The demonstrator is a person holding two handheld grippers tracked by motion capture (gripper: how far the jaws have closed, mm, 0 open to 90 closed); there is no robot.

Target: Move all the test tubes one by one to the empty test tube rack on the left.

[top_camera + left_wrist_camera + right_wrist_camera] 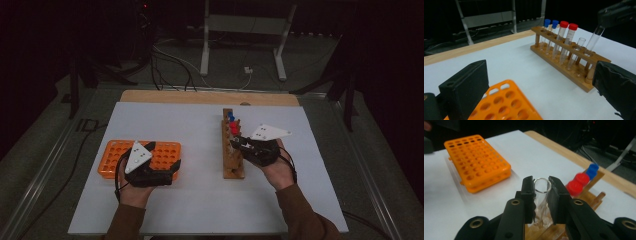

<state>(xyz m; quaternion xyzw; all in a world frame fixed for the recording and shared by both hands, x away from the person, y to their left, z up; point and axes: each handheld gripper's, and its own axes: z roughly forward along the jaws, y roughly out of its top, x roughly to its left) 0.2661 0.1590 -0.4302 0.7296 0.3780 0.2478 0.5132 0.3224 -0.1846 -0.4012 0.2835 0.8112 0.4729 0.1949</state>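
Observation:
A wooden tube rack [233,161] stands right of centre on the white table. It holds two blue-capped tubes [547,23], two red-capped tubes [564,25] and an uncapped clear tube [579,43]. My right gripper [541,185] is shut on the rim of another clear uncapped tube [540,206]. That held tube [595,37] hangs tilted over the near end of the rack, its bottom still at a hole. In the high view the right gripper [236,144] sits just over the rack. My left gripper [539,75] is open with nothing between its jaws, above the orange rack [506,105].
The orange many-holed rack [112,157] lies at the left of the white tabletop [200,200] and looks empty. A wooden board edge [200,96] runs along the far side. Beyond it are cables and a metal stand [240,30] on the floor.

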